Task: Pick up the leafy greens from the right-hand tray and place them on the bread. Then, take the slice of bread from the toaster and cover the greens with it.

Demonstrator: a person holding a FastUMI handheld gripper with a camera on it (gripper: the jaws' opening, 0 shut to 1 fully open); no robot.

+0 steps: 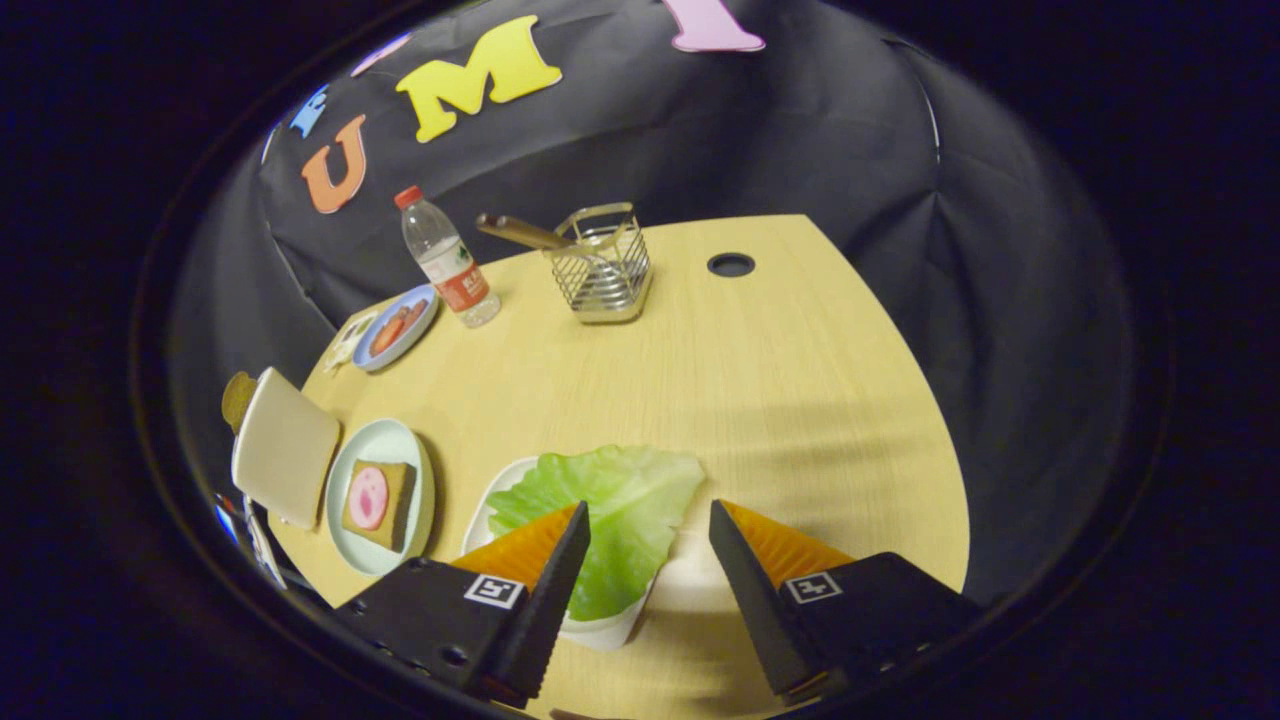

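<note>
hovering wide open, your gripper (648, 520) straddles the lettuce (610, 510) on its tray (600, 630); the limp leaf may slip before reaching the bread (378, 503) at nine o'clock.

1. The pale wood-grain table (800, 400) looks matt and smooth.
2. Beyond the open gripper (648, 525) fingers, the shiny wire-metal basket (600, 270) gleams.
3. The clear plastic bottle (447, 258) looks glossy.
4. Between the fingers, the crinkled green lettuce leaf (620, 500) shows veins.
</note>
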